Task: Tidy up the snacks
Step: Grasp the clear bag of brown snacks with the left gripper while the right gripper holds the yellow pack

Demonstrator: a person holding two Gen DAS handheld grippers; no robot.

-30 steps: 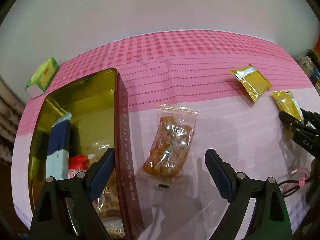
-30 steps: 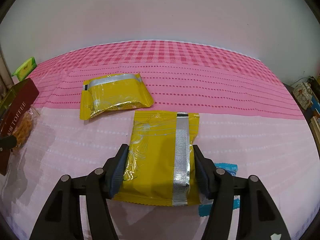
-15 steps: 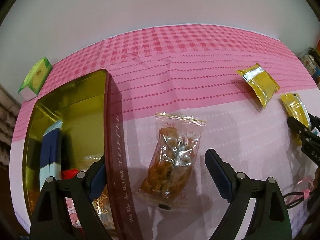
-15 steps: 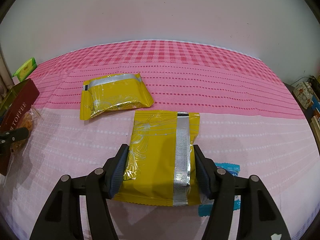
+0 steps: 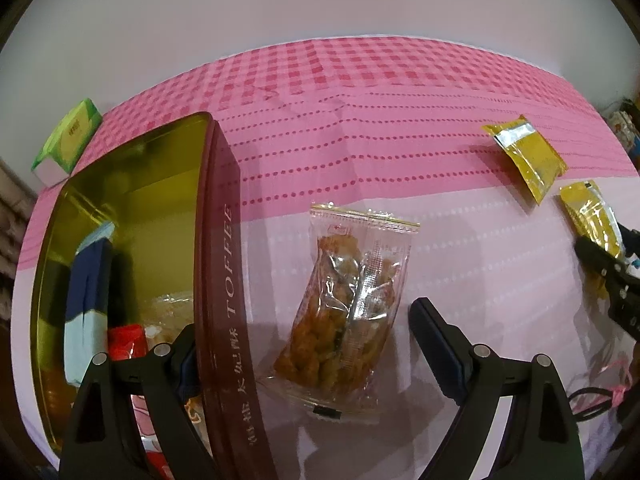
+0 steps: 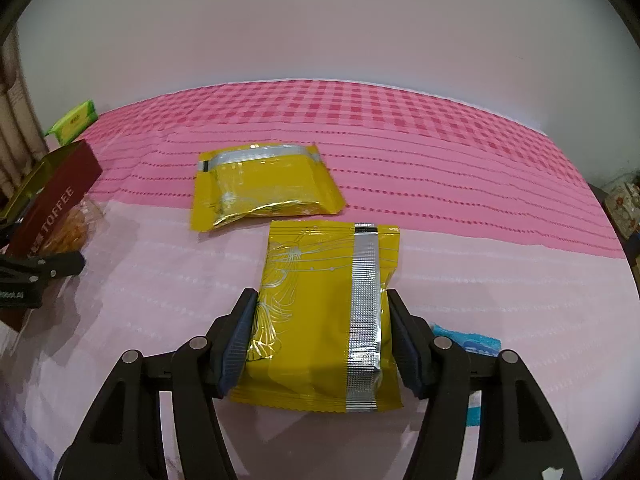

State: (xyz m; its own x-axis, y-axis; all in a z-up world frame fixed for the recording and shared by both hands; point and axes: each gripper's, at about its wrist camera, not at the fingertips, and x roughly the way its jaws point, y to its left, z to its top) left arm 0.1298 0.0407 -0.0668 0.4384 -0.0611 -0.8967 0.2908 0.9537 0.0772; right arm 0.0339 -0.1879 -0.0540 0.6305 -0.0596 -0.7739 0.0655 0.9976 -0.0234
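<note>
A clear packet of fried snacks (image 5: 348, 312) lies on the pink cloth beside a dark red TOFFEE tin (image 5: 218, 240). My left gripper (image 5: 312, 356) hangs open over both. Its left finger is on the tin's inner side and its right finger (image 5: 436, 344) is right of the packet, touching neither. My right gripper (image 6: 320, 340) is shut on a yellow packet with a silver strip (image 6: 320, 312), pads against its two sides. A second yellow packet (image 6: 264, 188) lies just beyond it.
The tin's gold inside holds a blue and white packet (image 5: 88, 300), a red packet (image 5: 124, 342) and other snacks. A green box (image 5: 68, 140) sits at the far left. A blue wrapper (image 6: 472, 340) lies under my right finger. Cluttered shelves (image 6: 620, 200) stand past the right edge.
My left gripper has sunk a little toward the clear packet and the tin wall, still open. The right gripper and its yellow packet have stayed put.
</note>
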